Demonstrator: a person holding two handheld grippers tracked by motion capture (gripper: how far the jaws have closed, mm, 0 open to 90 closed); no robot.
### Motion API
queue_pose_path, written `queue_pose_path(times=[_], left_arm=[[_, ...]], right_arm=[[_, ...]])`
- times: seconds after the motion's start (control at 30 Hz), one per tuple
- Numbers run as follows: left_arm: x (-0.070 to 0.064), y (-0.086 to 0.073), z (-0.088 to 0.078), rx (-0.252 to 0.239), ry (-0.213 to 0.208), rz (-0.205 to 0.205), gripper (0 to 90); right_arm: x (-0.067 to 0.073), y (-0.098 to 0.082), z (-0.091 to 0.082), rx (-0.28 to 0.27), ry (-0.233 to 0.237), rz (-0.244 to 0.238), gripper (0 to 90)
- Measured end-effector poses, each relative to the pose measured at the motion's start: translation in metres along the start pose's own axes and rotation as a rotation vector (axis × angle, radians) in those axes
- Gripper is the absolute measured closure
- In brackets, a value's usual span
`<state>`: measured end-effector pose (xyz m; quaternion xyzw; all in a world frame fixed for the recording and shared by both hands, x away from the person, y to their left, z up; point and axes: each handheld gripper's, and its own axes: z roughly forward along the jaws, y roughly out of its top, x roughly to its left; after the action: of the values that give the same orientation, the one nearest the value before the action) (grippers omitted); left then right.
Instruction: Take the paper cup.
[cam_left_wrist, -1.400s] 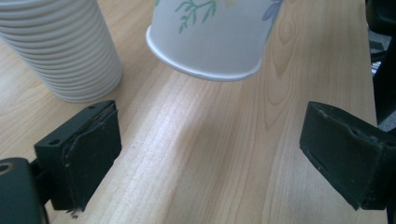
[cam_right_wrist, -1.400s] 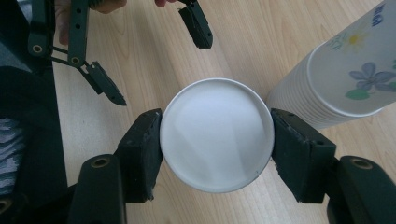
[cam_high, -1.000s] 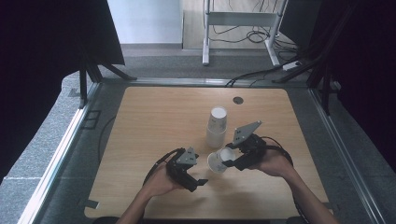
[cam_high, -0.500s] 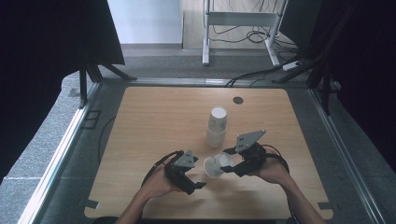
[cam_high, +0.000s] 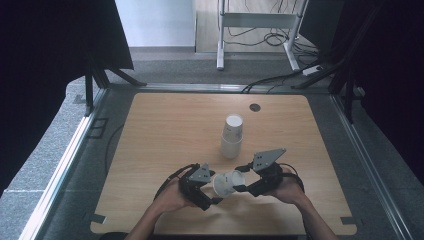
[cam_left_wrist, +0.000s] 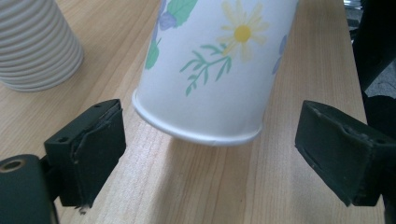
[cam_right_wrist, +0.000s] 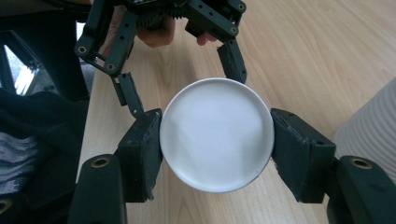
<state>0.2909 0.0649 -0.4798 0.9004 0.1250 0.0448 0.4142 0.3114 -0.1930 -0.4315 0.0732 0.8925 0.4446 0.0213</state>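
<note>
The right gripper is clamping a flowered paper cup near its closed base, both pads pressed to the cup wall in the right gripper view. It is holding the cup on its side just above the wooden table. Compared with a second ago, this hand has been sliding the cup toward the person and leftward, closing the gap to the left gripper. The left gripper is now sitting at the cup's rim end, jaws spread wide on either side of the rim and touching nothing. It looks like a handover or a two-handed pull is setting up; the left jaws need to close next. Farther out, beyond both grippers, the ribbed cup stack is standing upright mid-table, unmoved.
</note>
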Motion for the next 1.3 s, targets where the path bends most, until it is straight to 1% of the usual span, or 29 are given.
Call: queue_pose_path(times=[0.03, 0.13, 0.17, 0.23, 0.33, 0.37, 0.4, 0.43, 0.67, 0.7, 0.9, 1.0, 1.1, 1.3], left_arm=[[-0.0004, -0.0004, 0.0011, -0.005, -0.006, -0.005, 8.5], [-0.0013, -0.0011, 0.0030, -0.009, -0.014, -0.011, 9.2], [-0.0012, -0.0014, 0.0032, -0.006, -0.016, -0.006, 9.2], [-0.0014, -0.0020, 0.0045, -0.014, -0.022, -0.013, 9.3], [-0.0015, -0.0025, 0.0064, -0.011, -0.028, -0.009, 9.5], [-0.0009, -0.0026, 0.0067, -0.002, -0.032, 0.002, 9.5], [-0.0012, -0.0029, 0.0077, 0.001, -0.031, 0.004, 9.5], [-0.0016, -0.0032, 0.0087, -0.005, -0.033, -0.003, 9.7], [-0.0005, -0.0042, 0.0090, -0.011, -0.043, 0.006, 14.0], [-0.0006, -0.0043, 0.0084, -0.021, -0.049, 0.004, 14.1], [-0.0005, -0.0048, 0.0078, -0.034, -0.058, 0.001, 16.5], [-0.0008, -0.0053, 0.0080, -0.029, -0.054, 0.006, 20.2], [-0.0006, -0.0051, 0.0080, -0.025, -0.053, 0.006, 21.6], [-0.0004, -0.0039, 0.0066, -0.008, -0.042, 0.010, 25.7]], right_arm=[[0.0002, -0.0007, 0.0007, 0.000, -0.004, 0.000, 37.3], [0.0006, -0.0035, 0.0014, -0.029, 0.011, 0.005, 37.4], [0.0008, -0.0040, 0.0016, -0.030, 0.012, 0.006, 37.4], [0.0012, -0.0052, 0.0020, -0.038, 0.020, 0.005, 37.4], [0.0015, -0.0061, 0.0027, -0.052, 0.030, 0.007, 37.4], [0.0015, -0.0062, 0.0028, -0.055, 0.032, 0.008, 37.4], [0.0015, -0.0062, 0.0029, -0.057, 0.035, 0.008, 37.4], [0.0017, -0.0062, 0.0028, -0.064, 0.038, 0.005, 37.4], [0.0018, -0.0063, 0.0011, -0.082, 0.057, 0.011, 37.4], [0.0012, -0.0071, 0.0009, -0.087, 0.062, 0.012, 37.4], [0.0013, -0.0078, 0.0017, -0.095, 0.078, 0.007, 37.4], [0.0010, -0.0077, 0.0012, -0.098, 0.085, 0.005, 37.4], [0.0008, -0.0079, 0.0017, -0.099, 0.083, 0.004, 37.5], [0.0001, -0.0086, 0.0017, -0.085, 0.081, 0.005, 37.5]])
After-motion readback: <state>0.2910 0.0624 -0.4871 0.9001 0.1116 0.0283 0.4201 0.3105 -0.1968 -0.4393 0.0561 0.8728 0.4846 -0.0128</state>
